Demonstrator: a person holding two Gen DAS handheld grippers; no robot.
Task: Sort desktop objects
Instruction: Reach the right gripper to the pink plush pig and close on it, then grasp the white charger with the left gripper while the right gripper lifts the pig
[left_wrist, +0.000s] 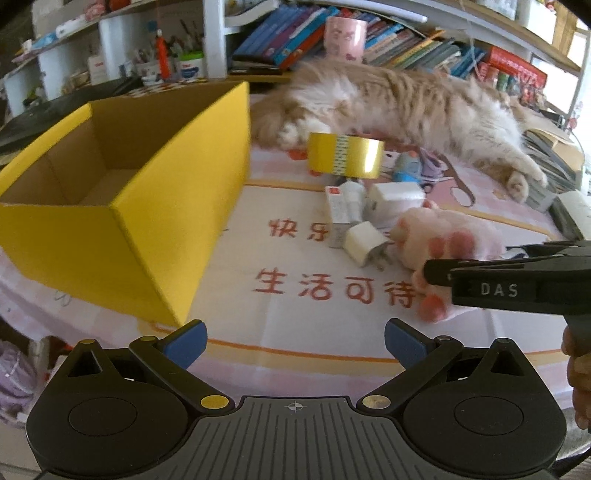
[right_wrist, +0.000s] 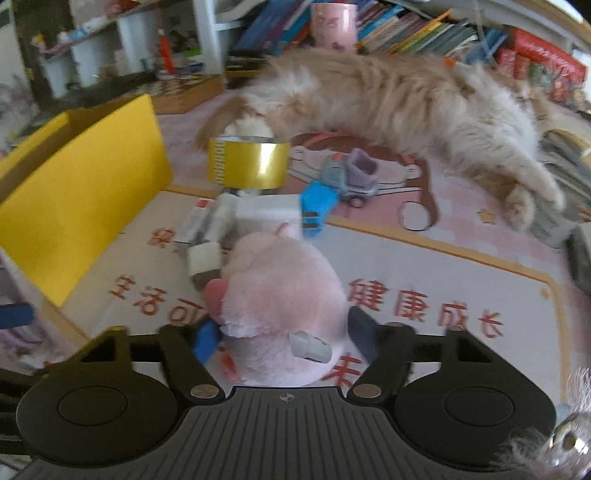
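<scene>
A pink plush cat paw (right_wrist: 280, 295) lies on the mat and my right gripper (right_wrist: 284, 338) is shut on its near end; it also shows in the left wrist view (left_wrist: 450, 243), with the right gripper's black body over it. My left gripper (left_wrist: 295, 343) is open and empty, low above the mat, right of the yellow box's near corner. The open yellow cardboard box (left_wrist: 147, 206) stands at the left, its inside bare. A gold tape roll (left_wrist: 345, 155), white plug chargers (left_wrist: 364, 243) and small white boxes (left_wrist: 338, 206) lie in a heap beyond the paw.
An orange and white cat (left_wrist: 406, 103) lies across the back of the mat. A small toy truck (right_wrist: 347, 177) and a blue piece (right_wrist: 316, 206) sit near the heap. Books (left_wrist: 295, 33) and a pink cup (left_wrist: 345, 37) stand behind. Stacked papers (left_wrist: 550, 166) lie at the right.
</scene>
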